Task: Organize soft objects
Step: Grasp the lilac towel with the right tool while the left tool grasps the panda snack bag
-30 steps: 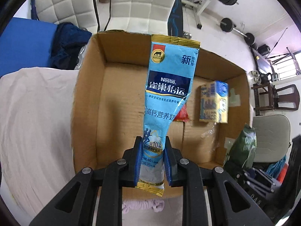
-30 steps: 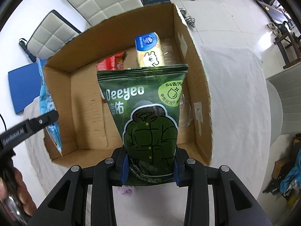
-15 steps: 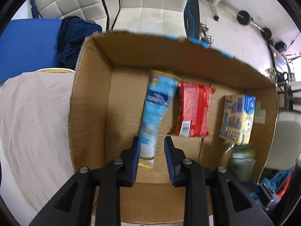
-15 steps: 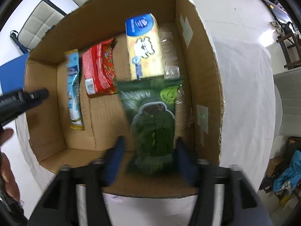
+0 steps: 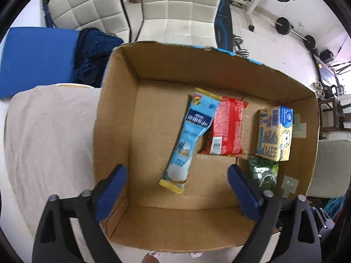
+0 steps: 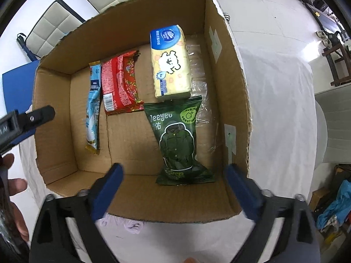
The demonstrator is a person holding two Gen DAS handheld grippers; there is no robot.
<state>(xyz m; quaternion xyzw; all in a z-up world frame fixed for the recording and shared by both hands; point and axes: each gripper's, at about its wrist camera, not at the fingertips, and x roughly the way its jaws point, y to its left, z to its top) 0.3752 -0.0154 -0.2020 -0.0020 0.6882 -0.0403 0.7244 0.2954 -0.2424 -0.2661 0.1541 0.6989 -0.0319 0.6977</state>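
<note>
A cardboard box [image 5: 114, 118] [image 6: 237, 70] stands on a white-clothed table. Inside lie a light blue Nestle sachet [image 5: 188, 140] [image 6: 93, 105], a red packet [image 5: 228, 127] [image 6: 120, 83], a yellow tissue pack [image 5: 275, 133] [image 6: 171, 65] and a dark green Deeyeo pouch [image 5: 263, 172] [image 6: 177, 140]. My left gripper [image 5: 177, 175] is open and empty above the box's near side, over the sachet's lower end. My right gripper [image 6: 173, 173] is open and empty above the green pouch's near end. The left gripper's black finger [image 6: 28, 120] shows at the left of the right wrist view.
White padded chairs [image 5: 175, 6] and a blue mat [image 5: 37, 57] with dark blue cloth [image 5: 92, 54] stand behind the box. Gym weights [image 5: 285, 24] lie on the floor. A pale lilac cloth [image 6: 131, 225] lies on the table in front of the box.
Both grippers opened wide. The blue sachet dropped from the left gripper and the green pouch from the right; both now lie flat on the box floor.
</note>
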